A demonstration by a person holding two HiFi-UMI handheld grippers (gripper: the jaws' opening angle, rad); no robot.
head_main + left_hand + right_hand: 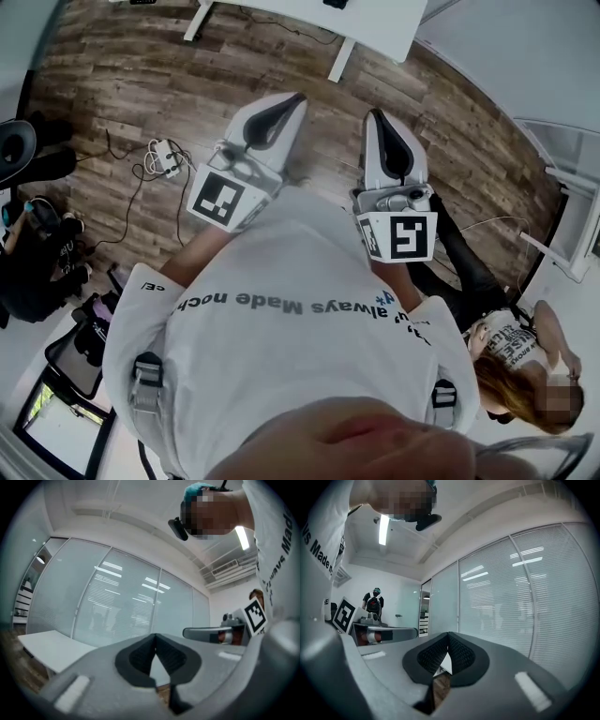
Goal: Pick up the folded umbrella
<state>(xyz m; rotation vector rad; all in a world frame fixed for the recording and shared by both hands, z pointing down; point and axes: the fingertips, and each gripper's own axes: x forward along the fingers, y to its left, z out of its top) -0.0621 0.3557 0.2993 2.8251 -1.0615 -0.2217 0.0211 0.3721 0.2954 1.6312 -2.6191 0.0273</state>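
Note:
No folded umbrella shows in any view. In the head view I look down over a white T-shirt at both grippers, held level and side by side above the wooden floor. My left gripper (296, 97) is shut, its dark pads meeting at the tips (155, 635) with nothing between them. My right gripper (376, 114) is likewise shut and holds nothing (448, 633). Each carries its marker cube close to the body. The right gripper (213, 632) appears from the side in the left gripper view, and the left gripper (384, 632) in the right gripper view.
A white table (309, 19) stands ahead on angled legs. A power strip with cables (167, 155) lies on the floor to the left, near dark bags (37, 253). A person sits at lower right (520, 361). Glass partition walls (117, 597) face the grippers; another person (374, 603) stands far off.

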